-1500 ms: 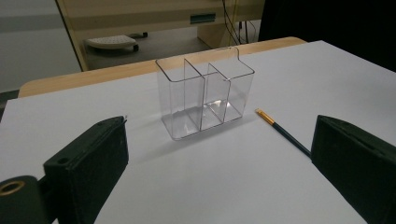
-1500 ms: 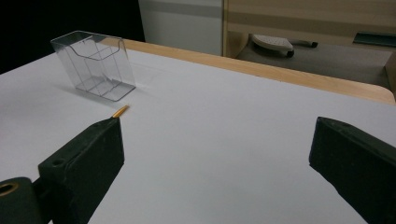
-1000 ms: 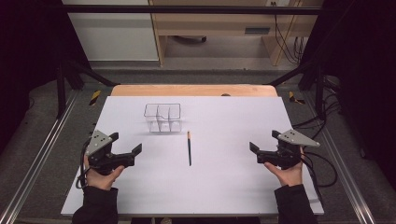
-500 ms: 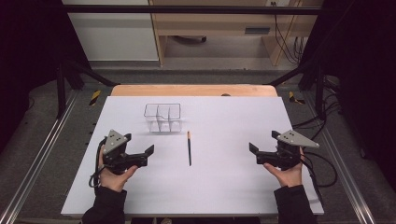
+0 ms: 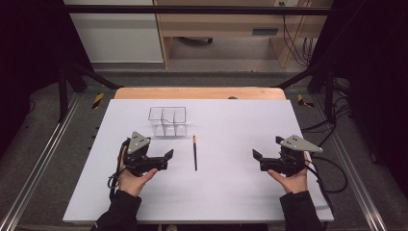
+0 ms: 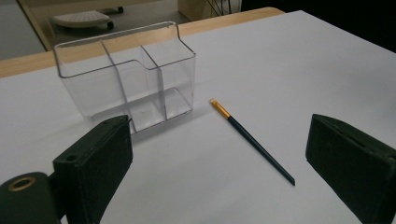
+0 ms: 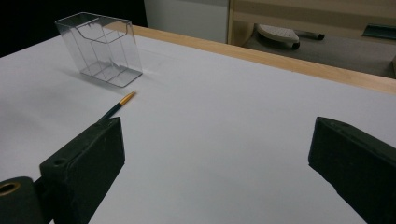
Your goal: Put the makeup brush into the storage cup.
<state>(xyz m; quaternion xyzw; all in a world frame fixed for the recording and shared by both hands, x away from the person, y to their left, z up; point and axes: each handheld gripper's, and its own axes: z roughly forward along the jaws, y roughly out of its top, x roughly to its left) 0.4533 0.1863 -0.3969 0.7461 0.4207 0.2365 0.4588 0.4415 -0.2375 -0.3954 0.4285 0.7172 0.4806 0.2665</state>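
The left tongs [image 5: 166, 157] sit low over the white table [image 5: 231, 192] with the jaws spread wide and nothing between them, and they point toward the paintbrush [image 5: 195, 152], which lies flat just ahead of their tips. That looks like the line-up for a pick: in the left gripper view the brush [image 6: 252, 141] lies between the two black jaws and a little beyond them, angled across the gap, so a short push forward should bring the handle into reach. The right tongs [image 5: 257, 160] are also wide open and hold nothing, parked well off to the far side of the brush, most likely waiting their turn.

The clear box [image 5: 167, 120] stands upright just past the brush's bristle end and forward of the left tongs, a likely place for the brush to end up. It is hard see-through plastic with thin walls, split into compartments, one part lower at the front. The brush is a slim, straight stick with a dark handle, a gold metal collar and a pale tip. It is thin and lies flat, so I'd guess it needs a careful, low pinch.
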